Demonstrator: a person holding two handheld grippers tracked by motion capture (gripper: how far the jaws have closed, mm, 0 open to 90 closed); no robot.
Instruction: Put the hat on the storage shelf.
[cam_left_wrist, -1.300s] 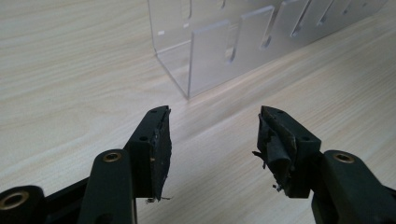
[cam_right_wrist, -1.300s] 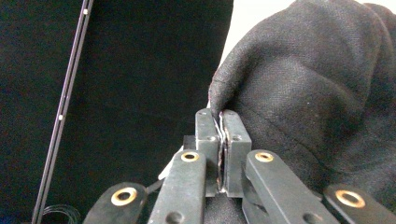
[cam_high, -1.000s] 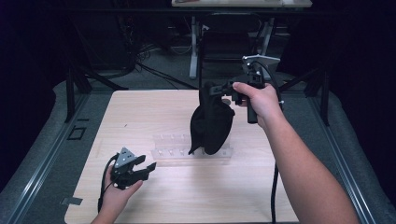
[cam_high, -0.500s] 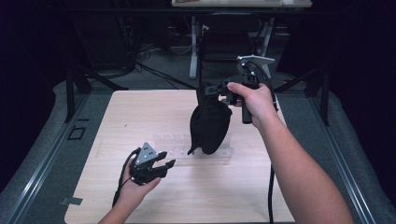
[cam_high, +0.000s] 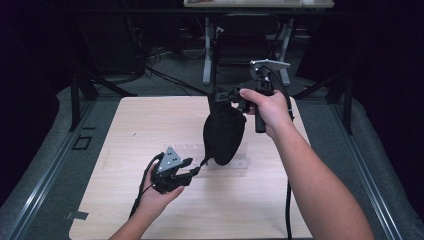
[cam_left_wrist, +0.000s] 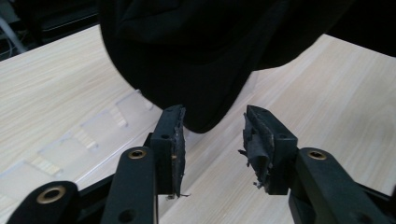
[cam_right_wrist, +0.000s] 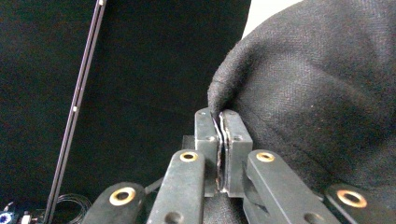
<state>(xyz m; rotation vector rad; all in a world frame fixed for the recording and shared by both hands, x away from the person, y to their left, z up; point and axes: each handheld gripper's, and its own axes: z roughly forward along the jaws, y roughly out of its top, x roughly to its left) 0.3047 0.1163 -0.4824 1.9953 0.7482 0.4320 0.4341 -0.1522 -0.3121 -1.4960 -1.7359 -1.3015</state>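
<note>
Left gripper view: rounded, matte black cloth (cam_left_wrist: 196, 56)

The black cloth bag (cam_high: 223, 132) hides the middle of the clear tray (cam_high: 192, 150) behind it. In the left gripper view the bag's top runs off the upper edge. The person's forearms leave the near edge.

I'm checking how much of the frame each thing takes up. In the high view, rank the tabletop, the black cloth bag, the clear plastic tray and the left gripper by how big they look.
1. Tabletop, by far the largest.
2. Black cloth bag, hanging from the right gripper.
3. Clear plastic tray and left gripper: not ranked. The tray is faint and partly behind the bag, and the gripper is nearer the camera.
</note>
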